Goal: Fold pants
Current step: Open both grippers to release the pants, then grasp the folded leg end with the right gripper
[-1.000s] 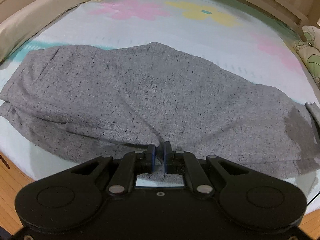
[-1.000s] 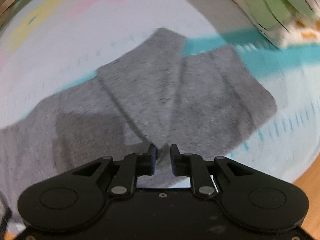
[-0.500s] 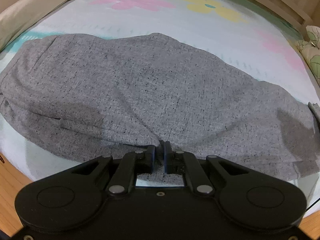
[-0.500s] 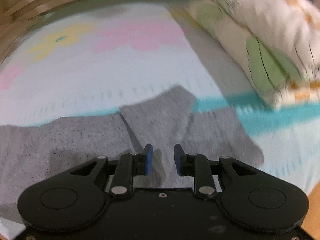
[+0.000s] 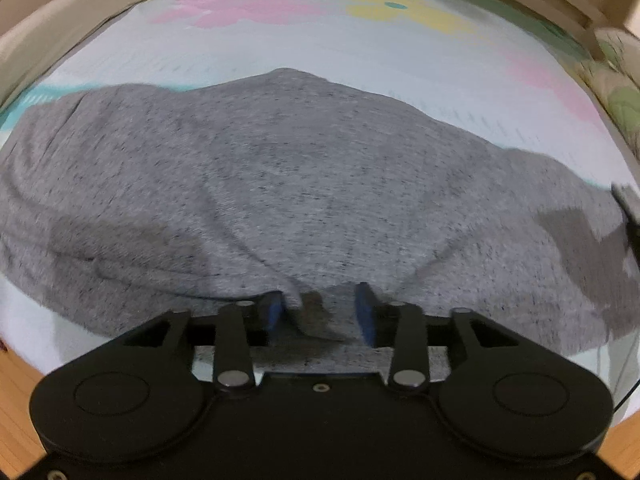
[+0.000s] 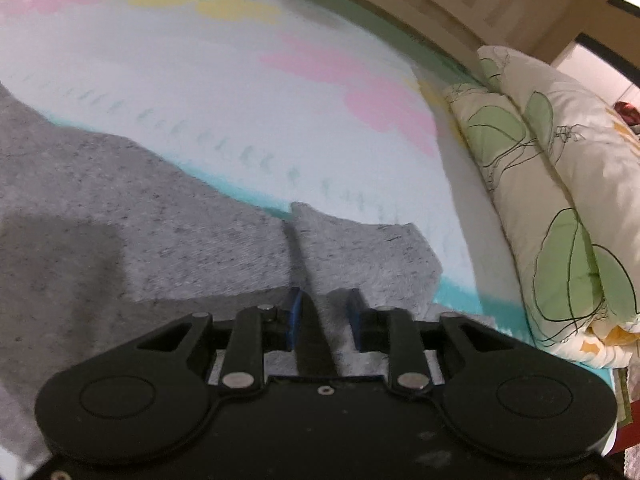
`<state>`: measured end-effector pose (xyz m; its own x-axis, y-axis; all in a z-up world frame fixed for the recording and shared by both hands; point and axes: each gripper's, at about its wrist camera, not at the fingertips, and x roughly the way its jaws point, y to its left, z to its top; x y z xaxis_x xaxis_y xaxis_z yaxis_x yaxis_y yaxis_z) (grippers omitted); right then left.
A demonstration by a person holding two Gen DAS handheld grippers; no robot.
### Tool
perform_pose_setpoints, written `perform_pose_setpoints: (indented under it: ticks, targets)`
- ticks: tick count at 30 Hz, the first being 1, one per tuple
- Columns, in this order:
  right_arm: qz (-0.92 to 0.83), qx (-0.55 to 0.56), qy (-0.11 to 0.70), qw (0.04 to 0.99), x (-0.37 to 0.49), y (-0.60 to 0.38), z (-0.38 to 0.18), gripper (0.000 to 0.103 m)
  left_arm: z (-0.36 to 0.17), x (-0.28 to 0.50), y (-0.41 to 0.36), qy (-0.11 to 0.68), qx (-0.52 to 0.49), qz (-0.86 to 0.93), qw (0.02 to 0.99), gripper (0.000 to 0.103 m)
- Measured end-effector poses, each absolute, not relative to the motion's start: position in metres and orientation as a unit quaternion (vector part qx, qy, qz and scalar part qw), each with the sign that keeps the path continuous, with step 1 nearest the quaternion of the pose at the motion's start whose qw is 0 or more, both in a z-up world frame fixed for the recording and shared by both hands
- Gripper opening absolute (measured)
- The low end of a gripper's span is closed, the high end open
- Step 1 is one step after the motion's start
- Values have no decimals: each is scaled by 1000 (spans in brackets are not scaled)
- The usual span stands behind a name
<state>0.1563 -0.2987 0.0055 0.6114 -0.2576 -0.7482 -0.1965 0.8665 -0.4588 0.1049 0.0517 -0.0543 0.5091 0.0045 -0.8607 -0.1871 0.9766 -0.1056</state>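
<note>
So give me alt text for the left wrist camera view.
Grey pants lie spread across a pastel flowered bed sheet. In the foreground the black left gripper hovers over the near edge, its jaws just opened, with a ridge of fabric loose between them.

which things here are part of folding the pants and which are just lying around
For the job: grey pants, left gripper, jaws just opened, fabric loose between them; right gripper, jaws closing over the leg end.

Lying about: leaf-print quilt, flowered bedsheet, beige pillow.

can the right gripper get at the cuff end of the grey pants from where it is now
Probably yes. The right gripper hangs directly over the grey knit pants, cuff end just ahead, nothing lying between them.
</note>
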Motion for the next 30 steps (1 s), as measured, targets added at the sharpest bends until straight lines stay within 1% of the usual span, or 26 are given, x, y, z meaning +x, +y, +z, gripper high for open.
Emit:
perform_pose_setpoints:
  ticks: [1, 5, 9, 12, 16, 20, 22, 23, 26, 30]
  targets:
    - [-23, -243, 433, 868, 156, -304, 10, 3, -54, 105, 49, 493, -83, 56, 864, 49]
    - [-61, -148, 408, 899, 148, -340, 36, 2, -53, 104, 51, 490, -92, 55, 865, 48]
    - [-132, -51, 388, 911, 126, -394, 63, 2, -53, 105, 55, 490, -97, 60, 864, 40]
    - [-174, 41, 416, 892, 114, -440, 56, 3, -52, 105, 54, 490, -91, 59, 865, 40]
    - [-189, 94, 449, 868, 105, -461, 33, 3, -50, 105, 49, 492, -65, 53, 866, 41]
    - [-193, 115, 447, 866, 106, -467, 28, 3, -47, 100, 46, 494, -38, 36, 868, 41]
    - [-194, 144, 431, 869, 103, -475, 35, 3, -47, 98, 43, 493, -28, 32, 869, 41]
    - [-198, 175, 421, 868, 98, -481, 38, 3, -48, 98, 42, 492, -25, 32, 869, 41]
    - [-218, 252, 455, 826, 101, -501, 24, 3, -49, 97, 40, 492, -21, 35, 870, 41]
    - [-217, 270, 452, 822, 99, -506, 18, 3, -47, 97, 38, 493, -15, 34, 869, 41]
